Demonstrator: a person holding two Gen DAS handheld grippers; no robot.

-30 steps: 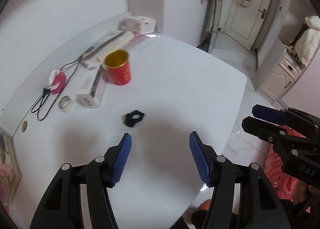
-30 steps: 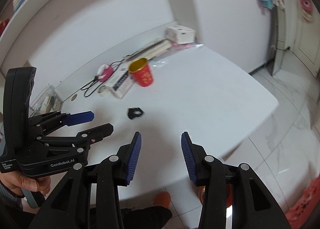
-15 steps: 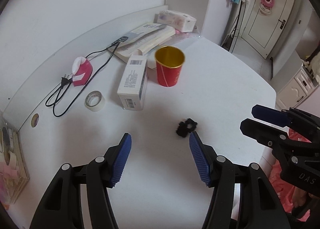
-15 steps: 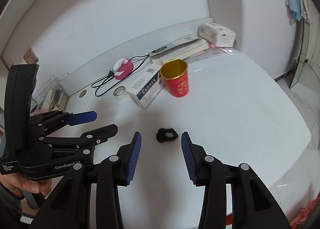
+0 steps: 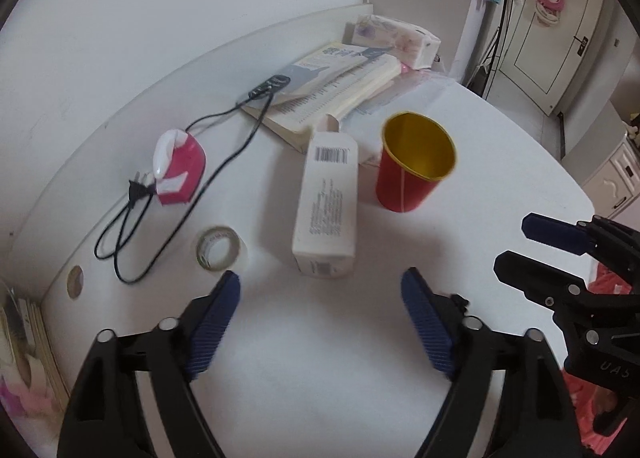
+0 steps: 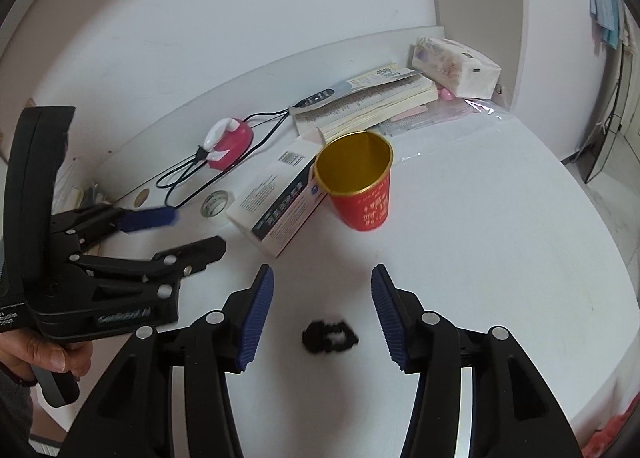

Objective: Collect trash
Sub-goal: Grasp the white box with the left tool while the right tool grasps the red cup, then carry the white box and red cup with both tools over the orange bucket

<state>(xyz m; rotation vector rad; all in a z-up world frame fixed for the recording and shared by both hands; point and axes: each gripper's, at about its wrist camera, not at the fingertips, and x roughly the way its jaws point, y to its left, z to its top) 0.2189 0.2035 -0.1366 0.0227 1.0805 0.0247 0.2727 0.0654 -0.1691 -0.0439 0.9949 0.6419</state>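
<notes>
Both hand-held grippers, left [image 5: 320, 294] and right [image 6: 322, 298], have just been opening, empty, over the counter [image 6: 500, 218]; the black scrap [image 6: 329, 336] lies under the right, whose jaws could sweep it aside.

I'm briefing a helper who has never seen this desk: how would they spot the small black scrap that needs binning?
Start at the white table and find the red cup with the gold inside. Nearer the table's front edge than the cup, on bare tabletop, lies the small black scrap, between the open fingers of the right gripper. It is the only dark, crumpled, fuzzy-looking lump there.
</notes>
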